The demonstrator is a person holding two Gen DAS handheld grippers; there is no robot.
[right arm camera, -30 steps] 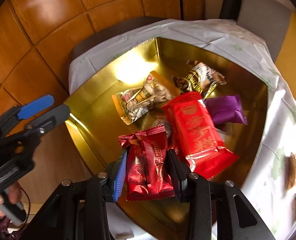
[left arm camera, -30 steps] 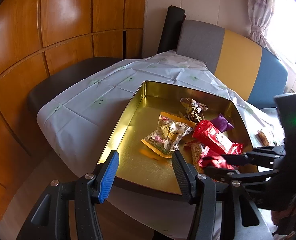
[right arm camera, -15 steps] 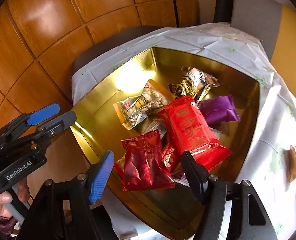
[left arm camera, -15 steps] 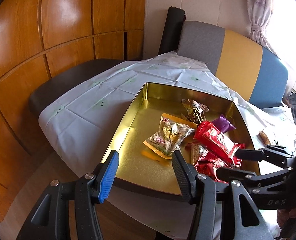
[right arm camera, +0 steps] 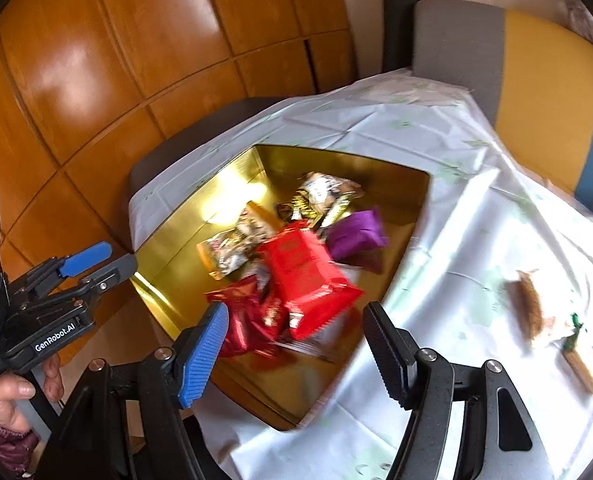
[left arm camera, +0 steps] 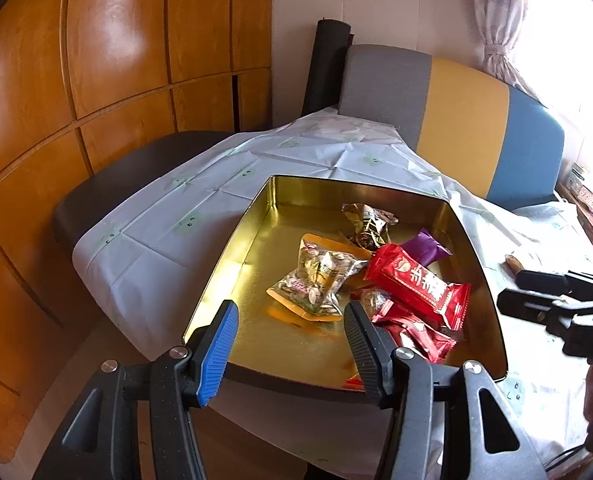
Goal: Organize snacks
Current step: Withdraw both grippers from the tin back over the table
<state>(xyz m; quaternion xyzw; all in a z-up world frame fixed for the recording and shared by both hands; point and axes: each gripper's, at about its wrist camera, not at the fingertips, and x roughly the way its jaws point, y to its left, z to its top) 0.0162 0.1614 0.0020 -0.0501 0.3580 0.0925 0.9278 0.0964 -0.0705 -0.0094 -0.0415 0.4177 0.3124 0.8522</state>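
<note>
With snacks (left arm camera: 412, 280) heaped in the gold tin (left arm camera: 232, 248), both our claws, left (left arm camera: 290, 350) and right (right arm camera: 296, 354), spread empty, we should next reach the wafer (right arm camera: 528, 308) lying loose on the worktop (right arm camera: 468, 240).

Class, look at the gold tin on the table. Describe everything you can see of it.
The gold tin is a shallow, open, rectangular box that looks like shiny metal, with a dark outer side and rounded corners. It lies flat on the white tablecloth, its inner wall catching glare. Wrapped snacks lie loosely inside, mostly toward one side: red, purple, clear and brown packets. No gripper touches it.
</note>
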